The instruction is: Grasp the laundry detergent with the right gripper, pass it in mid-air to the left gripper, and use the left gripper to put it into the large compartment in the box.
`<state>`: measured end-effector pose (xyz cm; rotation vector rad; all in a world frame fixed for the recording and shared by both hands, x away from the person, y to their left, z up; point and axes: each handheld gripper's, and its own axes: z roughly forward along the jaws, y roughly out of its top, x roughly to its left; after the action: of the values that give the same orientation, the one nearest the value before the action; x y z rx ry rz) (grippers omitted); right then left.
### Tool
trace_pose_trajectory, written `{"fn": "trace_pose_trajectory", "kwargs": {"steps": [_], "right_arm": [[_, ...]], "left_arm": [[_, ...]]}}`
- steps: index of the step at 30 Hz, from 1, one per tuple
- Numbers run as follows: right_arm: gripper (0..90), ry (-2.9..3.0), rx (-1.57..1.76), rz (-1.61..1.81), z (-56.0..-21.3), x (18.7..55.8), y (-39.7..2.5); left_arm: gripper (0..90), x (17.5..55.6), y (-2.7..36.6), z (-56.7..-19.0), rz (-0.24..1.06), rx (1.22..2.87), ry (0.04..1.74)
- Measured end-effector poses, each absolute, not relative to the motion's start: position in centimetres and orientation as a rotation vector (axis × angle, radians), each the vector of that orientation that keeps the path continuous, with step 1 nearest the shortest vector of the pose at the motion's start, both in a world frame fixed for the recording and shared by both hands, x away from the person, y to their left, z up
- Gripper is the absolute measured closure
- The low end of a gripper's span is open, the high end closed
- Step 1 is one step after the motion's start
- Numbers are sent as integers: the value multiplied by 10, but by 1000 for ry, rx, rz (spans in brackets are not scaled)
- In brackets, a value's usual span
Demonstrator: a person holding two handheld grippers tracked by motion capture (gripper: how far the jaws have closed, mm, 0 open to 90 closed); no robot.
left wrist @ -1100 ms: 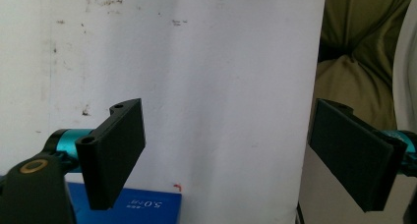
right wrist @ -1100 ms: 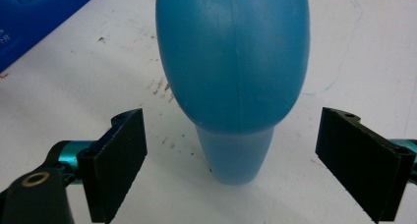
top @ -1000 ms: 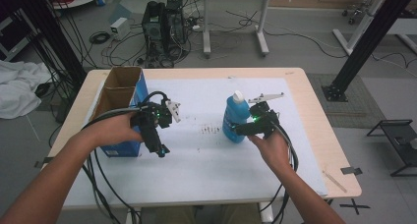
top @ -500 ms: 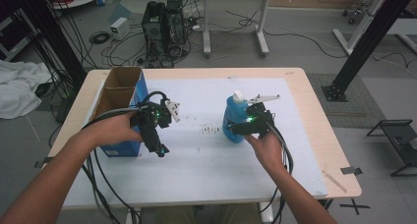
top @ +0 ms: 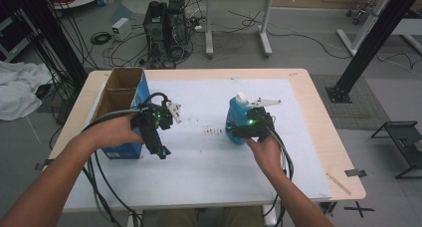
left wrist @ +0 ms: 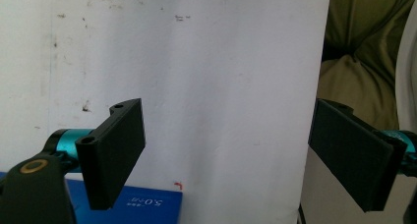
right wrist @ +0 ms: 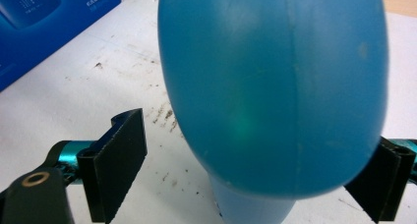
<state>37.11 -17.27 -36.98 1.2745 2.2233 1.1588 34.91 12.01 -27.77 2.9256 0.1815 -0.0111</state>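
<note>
My left gripper [top: 160, 148] hangs open beside the blue box [top: 130, 105], my right gripper [right wrist: 255, 172] spread wide around the rounded, glossy blue bottle [right wrist: 275, 86], white-capped, standing upright between the jaws, no firm clamp visible.

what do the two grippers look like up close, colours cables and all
Both the left gripper and the right gripper have flat black rectangular jaws on teal metal stubs, with a brass-ringed hole on the black body. From above each has a green light, black cables trailing off the table, and a pale three-cornered plate on top.
</note>
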Motion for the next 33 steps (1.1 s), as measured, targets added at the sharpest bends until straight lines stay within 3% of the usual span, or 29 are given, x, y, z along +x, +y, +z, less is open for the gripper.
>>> {"fn": "trace_pose_trajectory", "kwargs": {"steps": [33], "right_arm": [[118, 2150, 1250, 1190, -382, 377, -167]], "left_arm": [[141, 349, 124, -280, -7, 2921, 201]]}}
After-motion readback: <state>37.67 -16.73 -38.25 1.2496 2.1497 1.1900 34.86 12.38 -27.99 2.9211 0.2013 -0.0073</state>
